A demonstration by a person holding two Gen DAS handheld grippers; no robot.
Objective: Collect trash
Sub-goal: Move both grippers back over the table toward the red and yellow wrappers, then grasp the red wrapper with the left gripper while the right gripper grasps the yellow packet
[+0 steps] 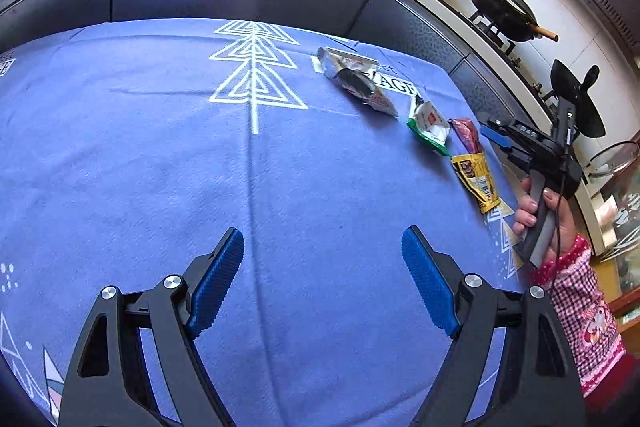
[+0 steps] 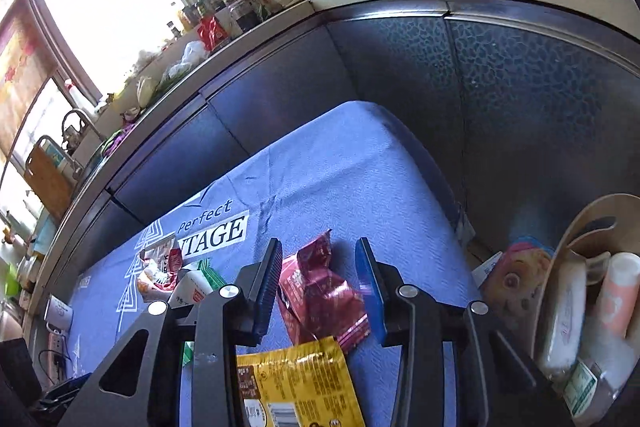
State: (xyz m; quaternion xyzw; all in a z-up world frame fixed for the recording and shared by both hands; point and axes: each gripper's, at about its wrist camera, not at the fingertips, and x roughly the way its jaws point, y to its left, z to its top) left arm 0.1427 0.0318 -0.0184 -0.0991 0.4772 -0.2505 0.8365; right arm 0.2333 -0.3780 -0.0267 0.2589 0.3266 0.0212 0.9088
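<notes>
On the worktop under its blue printed tablecloth [image 1: 160, 155], the trash lies in a row near the right edge, where a careless sweep could shove pieces off. The right gripper [image 2: 318, 287], jaws apart, straddles the crumpled dark-red foil wrapper [image 2: 320, 291]; closing askew might pinch cloth or drag the overlapping yellow snack packet [image 2: 300, 383] along. The left gripper [image 1: 322, 279] hangs open over bare cloth, well apart from the trash.

Left gripper [image 1: 322, 279] spread wide above a blue printed tablecloth [image 1: 160, 167]

At the cloth's right edge lie a silver crumpled wrapper [image 1: 356, 79], a green-and-white packet [image 1: 430, 127], a dark red foil wrapper [image 1: 466, 135] and a yellow sachet [image 1: 476, 181]; the right gripper [image 1: 496, 137], held by a hand [image 1: 544, 215], hovers just beside them.
</notes>
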